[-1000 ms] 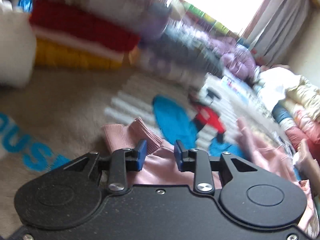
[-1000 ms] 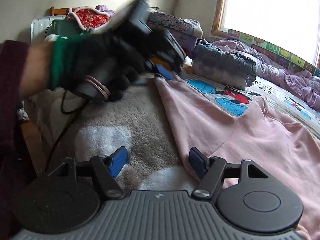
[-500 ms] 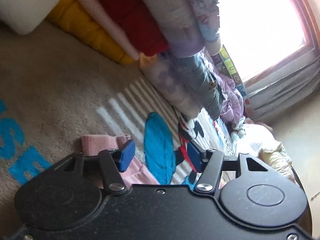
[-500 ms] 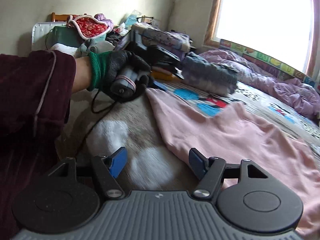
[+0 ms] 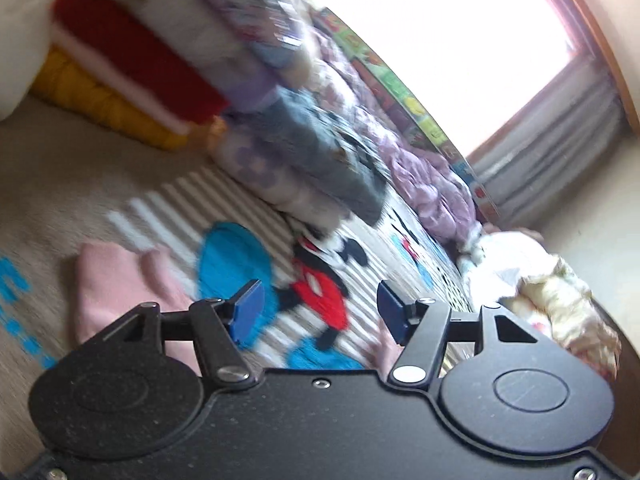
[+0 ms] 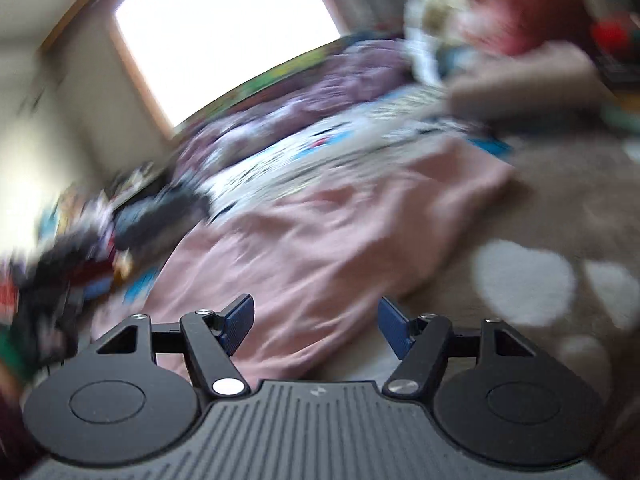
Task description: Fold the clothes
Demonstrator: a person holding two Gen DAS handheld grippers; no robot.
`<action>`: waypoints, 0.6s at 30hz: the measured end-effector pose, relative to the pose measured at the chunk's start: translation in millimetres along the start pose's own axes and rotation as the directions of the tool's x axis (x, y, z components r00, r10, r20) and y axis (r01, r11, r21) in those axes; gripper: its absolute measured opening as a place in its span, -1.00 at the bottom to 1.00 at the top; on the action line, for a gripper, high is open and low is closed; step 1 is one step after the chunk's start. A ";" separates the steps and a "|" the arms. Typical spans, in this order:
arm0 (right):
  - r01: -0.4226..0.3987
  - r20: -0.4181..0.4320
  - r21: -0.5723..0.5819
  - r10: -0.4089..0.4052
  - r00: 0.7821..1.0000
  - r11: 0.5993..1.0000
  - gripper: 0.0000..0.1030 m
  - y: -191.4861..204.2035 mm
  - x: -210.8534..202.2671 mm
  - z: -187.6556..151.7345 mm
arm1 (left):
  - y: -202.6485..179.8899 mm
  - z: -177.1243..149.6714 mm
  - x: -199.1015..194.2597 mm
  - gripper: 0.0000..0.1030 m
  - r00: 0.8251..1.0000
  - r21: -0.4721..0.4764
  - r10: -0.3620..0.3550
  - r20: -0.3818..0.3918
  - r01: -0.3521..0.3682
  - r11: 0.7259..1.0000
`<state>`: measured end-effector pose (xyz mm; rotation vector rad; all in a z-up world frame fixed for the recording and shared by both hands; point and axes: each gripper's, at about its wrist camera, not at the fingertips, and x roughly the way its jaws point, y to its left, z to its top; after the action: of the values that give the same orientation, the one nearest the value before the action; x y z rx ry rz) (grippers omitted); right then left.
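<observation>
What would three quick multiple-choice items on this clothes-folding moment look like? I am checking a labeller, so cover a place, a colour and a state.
1. Where does the pink garment lie in the right wrist view?
A. Spread on the bed ahead of the right tool
B. Hung on the curtain
C. Atop the folded stack

2. What colour are the pads of the left tool?
A. Red
B. Blue
C. Yellow

3. In what state is the right tool?
A. Shut on the garment
B. Shut, empty
C. Open, gripping nothing

Answers: 1 A, the cloth lies flat across the bed beyond its pads. 2 B, both pads show blue. 3 C, a wide gap separates the pads, with the cloth beneath, unpinched.
</observation>
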<state>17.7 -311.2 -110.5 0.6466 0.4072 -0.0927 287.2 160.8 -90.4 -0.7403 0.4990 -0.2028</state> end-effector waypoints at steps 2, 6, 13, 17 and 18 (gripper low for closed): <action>0.028 0.035 0.172 -0.035 0.999 0.985 0.34 -40.6 4.8 12.2 | -18.0 -13.2 0.3 0.20 0.999 0.043 -0.028 -0.033 0.030 0.999; -0.009 0.094 0.431 -0.035 0.995 0.903 0.32 -98.9 20.6 25.3 | -60.1 -46.7 7.0 0.35 0.986 0.124 -0.101 -0.135 0.118 0.985; -0.055 0.120 0.482 -0.004 0.993 0.875 0.36 -115.2 62.5 44.6 | -135.4 -128.2 26.2 0.42 0.930 0.258 -0.150 -0.335 0.244 0.935; -0.094 0.146 0.535 0.018 0.989 0.840 0.20 -132.0 77.5 59.2 | -158.8 -157.9 34.0 0.42 0.898 0.291 -0.172 -0.406 0.305 0.907; -0.104 0.153 0.551 0.022 0.988 0.828 0.08 -136.1 80.6 60.5 | -163.9 -163.9 34.6 0.42 0.895 0.303 -0.174 -0.410 0.314 0.900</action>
<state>83.7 -452.8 -175.9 1.2275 0.2152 -0.1984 234.3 -67.5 -93.1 -0.3955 0.7058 -0.6712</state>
